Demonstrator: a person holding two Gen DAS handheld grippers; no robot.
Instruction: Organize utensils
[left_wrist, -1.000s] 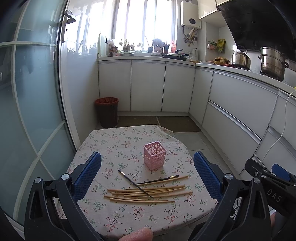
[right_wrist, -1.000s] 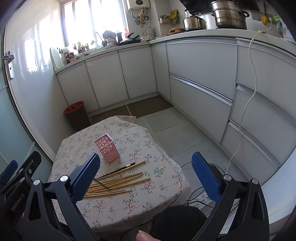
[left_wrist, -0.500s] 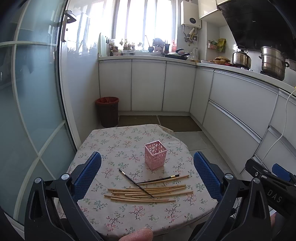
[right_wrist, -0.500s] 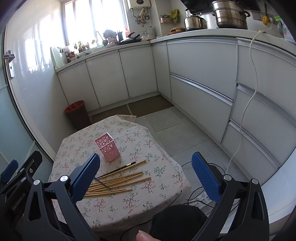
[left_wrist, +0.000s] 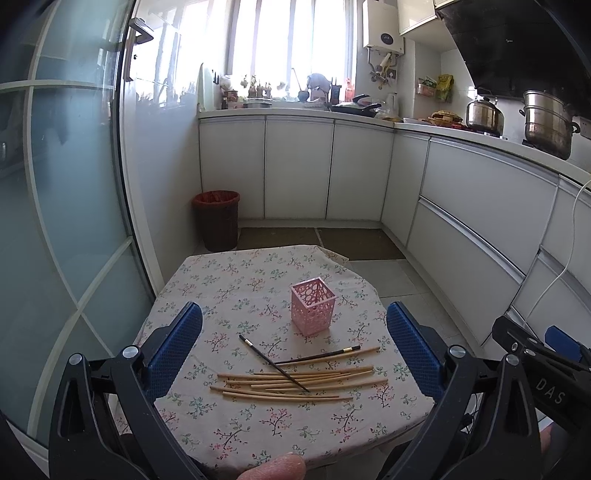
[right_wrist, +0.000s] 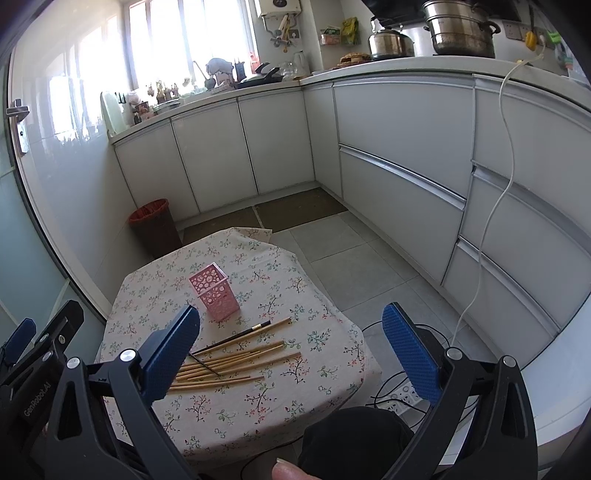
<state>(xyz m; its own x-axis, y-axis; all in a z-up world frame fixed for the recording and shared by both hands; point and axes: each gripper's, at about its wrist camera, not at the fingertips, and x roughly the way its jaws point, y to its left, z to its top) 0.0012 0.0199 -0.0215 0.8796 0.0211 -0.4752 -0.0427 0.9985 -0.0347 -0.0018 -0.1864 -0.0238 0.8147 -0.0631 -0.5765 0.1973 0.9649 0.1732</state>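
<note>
Nearest you, left gripper (left_wrist: 293, 345): jaws spread wide, nothing between the blue pads, held above the near edge of the table (left_wrist: 207, 439), likely poised so you can choose a stick; right gripper (right_wrist: 291, 349): jaws likewise wide apart and empty, hanging off the table's right side, part over the floor; next, bamboo chopsticks (left_wrist: 295, 382): a loose fan of pale, thin sticks lying flat on the floral cloth, roughly parallel, some overlapping, which will make singling one out fiddly; two dark chopsticks (left_wrist: 273, 363): black with pale bands near one end, one laid slantwise across the bamboo ones, the other angled just behind them; just beyond, pink holder (left_wrist: 313, 307): square, perforated with round holes, upright, apparently empty, presumably the destination for the sticks; far off, bin (left_wrist: 217, 219) on the floor and white cabinets (left_wrist: 295, 170) under the window.
</note>
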